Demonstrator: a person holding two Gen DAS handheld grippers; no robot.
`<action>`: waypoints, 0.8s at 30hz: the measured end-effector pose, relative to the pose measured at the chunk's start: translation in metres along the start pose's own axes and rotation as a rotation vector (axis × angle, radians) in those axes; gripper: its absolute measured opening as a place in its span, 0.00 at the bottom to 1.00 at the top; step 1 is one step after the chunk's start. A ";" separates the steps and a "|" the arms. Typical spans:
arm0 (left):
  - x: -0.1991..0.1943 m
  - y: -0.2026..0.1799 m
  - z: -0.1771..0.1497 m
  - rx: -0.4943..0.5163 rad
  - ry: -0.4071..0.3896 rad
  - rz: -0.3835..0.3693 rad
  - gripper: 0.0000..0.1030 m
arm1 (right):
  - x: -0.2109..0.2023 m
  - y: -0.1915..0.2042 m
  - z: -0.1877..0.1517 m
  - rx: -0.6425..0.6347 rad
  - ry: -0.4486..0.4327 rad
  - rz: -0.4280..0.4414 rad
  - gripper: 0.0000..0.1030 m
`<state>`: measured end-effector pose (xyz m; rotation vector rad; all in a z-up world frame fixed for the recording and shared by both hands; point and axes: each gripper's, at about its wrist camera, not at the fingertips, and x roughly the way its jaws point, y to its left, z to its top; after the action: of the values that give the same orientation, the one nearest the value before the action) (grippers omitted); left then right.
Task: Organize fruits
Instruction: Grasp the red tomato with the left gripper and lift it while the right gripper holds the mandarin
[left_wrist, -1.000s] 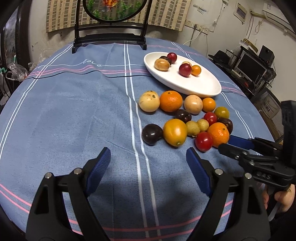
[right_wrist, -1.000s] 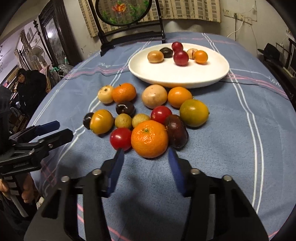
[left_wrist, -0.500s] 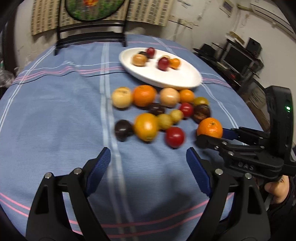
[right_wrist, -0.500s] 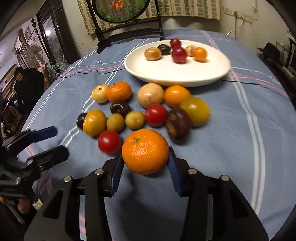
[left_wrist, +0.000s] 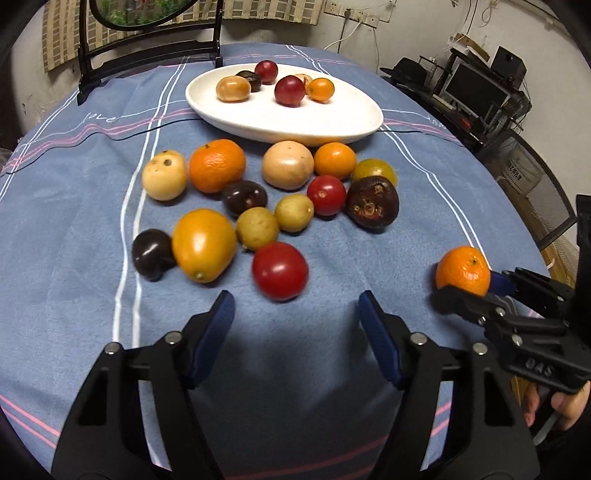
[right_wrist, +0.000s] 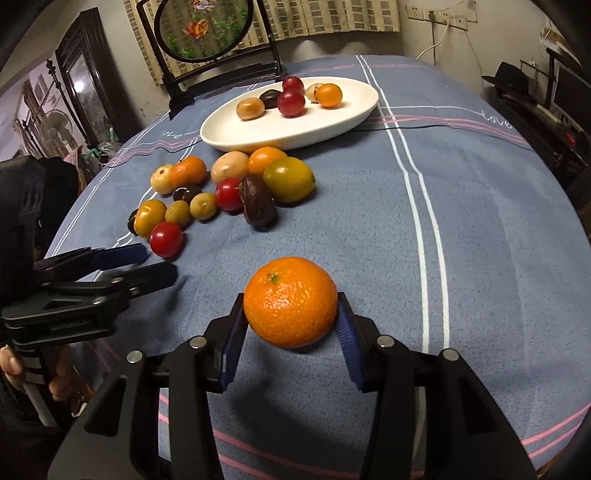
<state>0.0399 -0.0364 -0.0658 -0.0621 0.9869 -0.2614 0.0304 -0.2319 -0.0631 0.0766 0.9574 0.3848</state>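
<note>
Gripping an orange (right_wrist: 291, 302), the right gripper (right_wrist: 291, 325); left gripper (left_wrist: 295, 317) unclenched, narrowing, empty; "love" (right_wrist: 496, 120) on tablecloth (right_wrist: 480, 221).

Cloth-covered table (left_wrist: 424, 206): plate (left_wrist: 354, 118), loose fruit (left_wrist: 286, 164)

On the table (right_wrist: 480, 221), the plate (right_wrist: 295, 129) sat at twelve o'clock, the fruit pile (right_wrist: 221, 192) at ten, one orange (right_wrist: 291, 302) at six.

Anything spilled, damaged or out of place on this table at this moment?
Nothing stands out. One orange sits apart from the fruit pile, but only because the right tongs grip it. The white plate is upright and whole, fruit resting inside. The left tongs, which have just been closing, hold nothing.
</note>
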 end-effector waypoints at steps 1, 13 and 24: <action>0.003 -0.002 0.002 0.001 0.002 0.007 0.60 | 0.000 -0.001 0.000 0.001 -0.001 0.006 0.46; 0.002 0.004 0.008 -0.037 -0.035 0.030 0.29 | 0.000 0.001 0.002 -0.002 -0.003 0.022 0.46; -0.026 0.011 0.004 -0.014 -0.088 -0.008 0.29 | 0.001 0.024 0.016 -0.027 -0.015 0.024 0.46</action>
<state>0.0316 -0.0198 -0.0440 -0.0896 0.9012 -0.2570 0.0372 -0.2072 -0.0491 0.0659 0.9366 0.4186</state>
